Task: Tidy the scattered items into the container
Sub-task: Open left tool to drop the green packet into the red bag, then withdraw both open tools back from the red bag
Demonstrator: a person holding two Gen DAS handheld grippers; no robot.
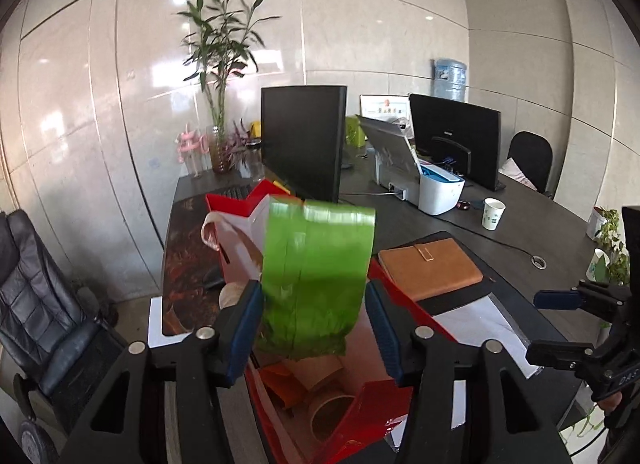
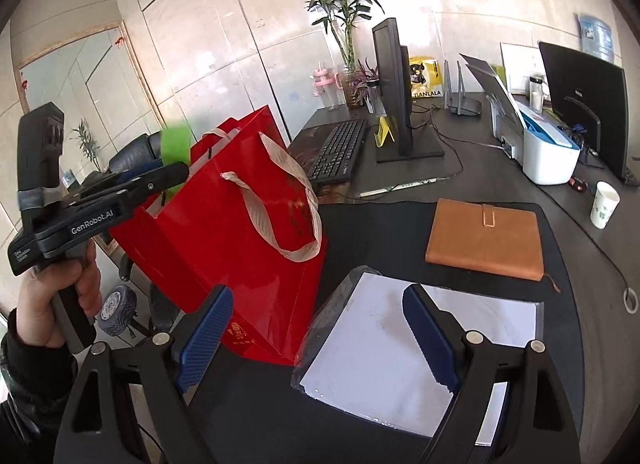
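Note:
A red paper gift bag (image 2: 224,248) with ribbon handles stands open at the desk's left edge. My left gripper (image 1: 314,328) hovers over its mouth. A blurred green packet (image 1: 316,272) hangs between the fingers; the left pad touches its edge, while a gap shows at the right pad. Brown paper cups (image 1: 332,408) lie inside the bag (image 1: 236,204). My right gripper (image 2: 320,336) is open with nothing between its fingers, above a white sheet in a clear sleeve (image 2: 400,348). A brown notebook (image 2: 486,242) lies beyond the sheet. A hand holds the left gripper (image 2: 160,180) beside the bag.
Behind the bag are a keyboard (image 2: 340,148) and a monitor (image 2: 394,88). A printer (image 2: 548,152), a second monitor (image 2: 584,104) and a paper cup (image 2: 605,204) stand to the right. A black office chair (image 1: 40,304) is left of the desk.

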